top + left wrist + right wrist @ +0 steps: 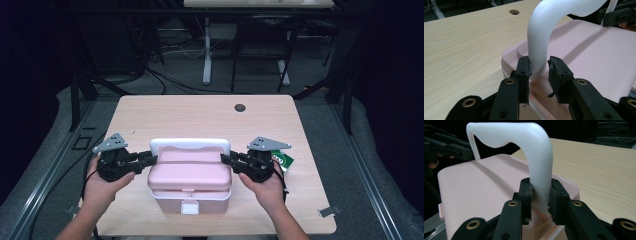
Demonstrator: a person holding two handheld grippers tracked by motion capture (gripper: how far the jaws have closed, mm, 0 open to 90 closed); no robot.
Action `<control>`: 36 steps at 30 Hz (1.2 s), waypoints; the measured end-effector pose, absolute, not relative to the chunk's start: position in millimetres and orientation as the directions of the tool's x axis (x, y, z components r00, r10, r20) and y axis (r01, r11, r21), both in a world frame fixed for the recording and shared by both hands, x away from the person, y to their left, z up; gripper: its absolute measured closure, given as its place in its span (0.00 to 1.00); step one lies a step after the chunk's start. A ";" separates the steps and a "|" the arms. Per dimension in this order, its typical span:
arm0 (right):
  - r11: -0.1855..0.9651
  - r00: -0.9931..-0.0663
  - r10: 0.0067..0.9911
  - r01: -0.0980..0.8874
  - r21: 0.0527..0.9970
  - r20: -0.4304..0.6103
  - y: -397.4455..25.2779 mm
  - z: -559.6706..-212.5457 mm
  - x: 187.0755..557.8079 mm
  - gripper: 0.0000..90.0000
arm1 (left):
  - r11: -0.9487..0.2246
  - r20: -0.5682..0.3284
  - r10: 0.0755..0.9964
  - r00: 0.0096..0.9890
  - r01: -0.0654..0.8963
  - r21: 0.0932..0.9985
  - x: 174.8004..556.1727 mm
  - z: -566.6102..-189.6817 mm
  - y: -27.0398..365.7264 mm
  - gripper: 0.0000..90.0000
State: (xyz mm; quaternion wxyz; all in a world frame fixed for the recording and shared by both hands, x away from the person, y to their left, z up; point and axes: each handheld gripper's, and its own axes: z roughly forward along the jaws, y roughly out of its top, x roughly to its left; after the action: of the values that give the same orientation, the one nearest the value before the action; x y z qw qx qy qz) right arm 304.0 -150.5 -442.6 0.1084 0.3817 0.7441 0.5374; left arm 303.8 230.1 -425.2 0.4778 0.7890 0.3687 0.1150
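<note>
We find the left tongs (539, 72) set around the left leg of the white handle (541, 37). In the left gripper view one jaw touches the leg, while a narrow gap shows at the other, so we cannot tell whether the hold is firm. The right tongs (541, 195) are clamped on the opposite leg of the same handle, both jaws pressed against it in the right gripper view.

The handle stands upright, arching over the lid of the pink box (190, 175). The box sits on the tabletop (200, 117) near its front edge, roughly centred between the two hands, with its lid down and a white latch (190, 206) on its front face.

In the high view the left hand (102, 187) and right hand (267, 187) hold the tongs level at either side of the box. A green-and-white packet (284, 161) lies just beyond the right tongs. A round hole (240, 107) marks the far part of the tabletop.
</note>
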 end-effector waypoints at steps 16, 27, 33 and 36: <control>0.117 -0.682 0.685 0.450 0.885 0.256 -150.6 -444.4 303.6 0.83 | -0.263 -0.193 0.676 0.711 0.478 0.838 269.8 -451.8 252.7 0.89; 0.115 -0.680 0.685 0.454 0.883 0.260 -151.1 -444.0 303.8 0.83 | -0.265 -0.216 0.660 0.720 0.492 0.829 257.3 -462.4 251.6 0.96; 0.104 -0.679 0.684 0.452 0.886 0.266 -150.8 -444.2 304.4 0.83 | -0.273 -0.235 0.643 0.729 0.505 0.818 256.9 -466.3 249.5 0.98; 0.106 -0.673 0.692 0.452 0.886 0.260 -150.4 -443.6 304.3 0.83 | -0.284 -0.230 0.633 0.739 0.499 0.819 256.4 -466.3 243.7 0.98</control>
State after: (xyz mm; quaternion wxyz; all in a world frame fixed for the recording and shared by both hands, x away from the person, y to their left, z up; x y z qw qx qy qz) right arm 304.3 -150.4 -443.6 0.1107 0.3890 0.7353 0.5439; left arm 256.4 243.7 -466.3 0.4818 0.7983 0.3546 0.0698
